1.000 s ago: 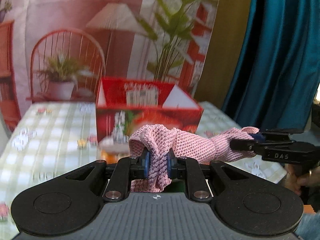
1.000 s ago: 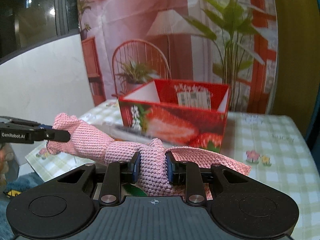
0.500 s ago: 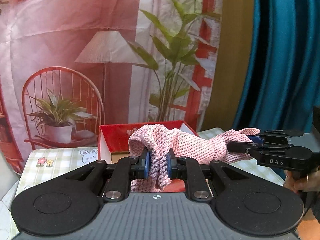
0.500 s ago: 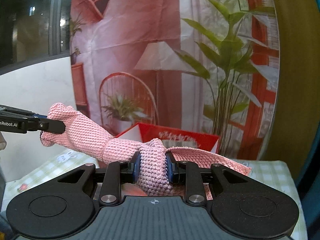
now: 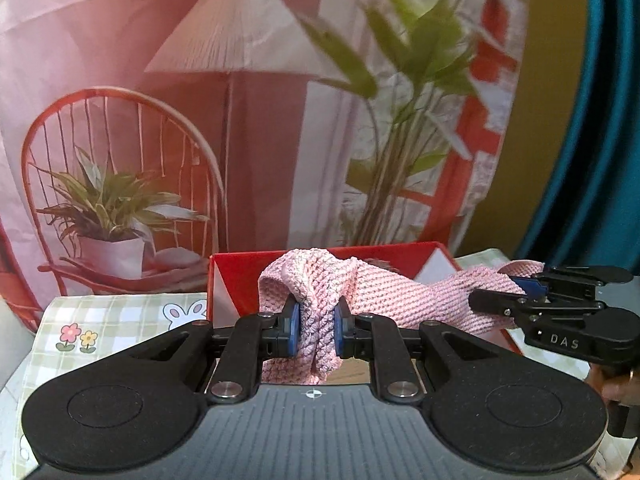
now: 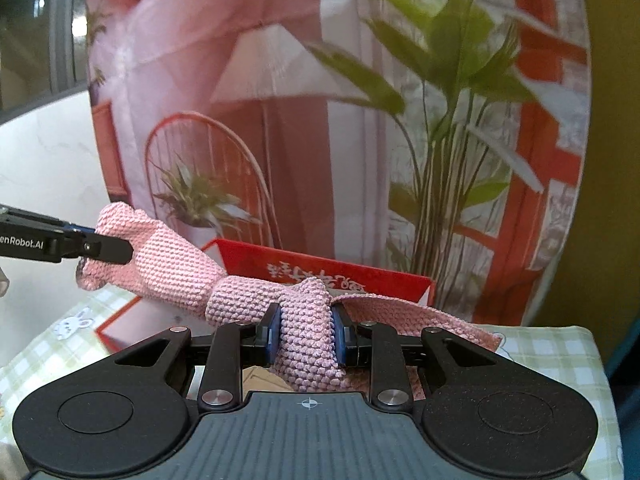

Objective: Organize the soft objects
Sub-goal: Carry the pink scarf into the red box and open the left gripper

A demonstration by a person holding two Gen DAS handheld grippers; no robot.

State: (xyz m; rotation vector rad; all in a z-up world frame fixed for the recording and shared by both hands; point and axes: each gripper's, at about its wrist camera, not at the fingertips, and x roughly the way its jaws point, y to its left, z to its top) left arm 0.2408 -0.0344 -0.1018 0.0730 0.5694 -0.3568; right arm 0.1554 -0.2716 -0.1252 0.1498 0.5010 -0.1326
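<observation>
Both the left gripper and right gripper, clenched on the pink knitted cloth, are now carrying it over the red box near the table's far edge, nearing drop-off.

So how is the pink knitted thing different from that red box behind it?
The pink knitted cloth is soft and bunched, sagging between its held ends; the red box is stiff, with straight walls. The cloth is held up in the air by the left gripper and the right gripper, jaws clamped on it; the box sits open-topped on the checked tablecloth. Both are reddish.
</observation>
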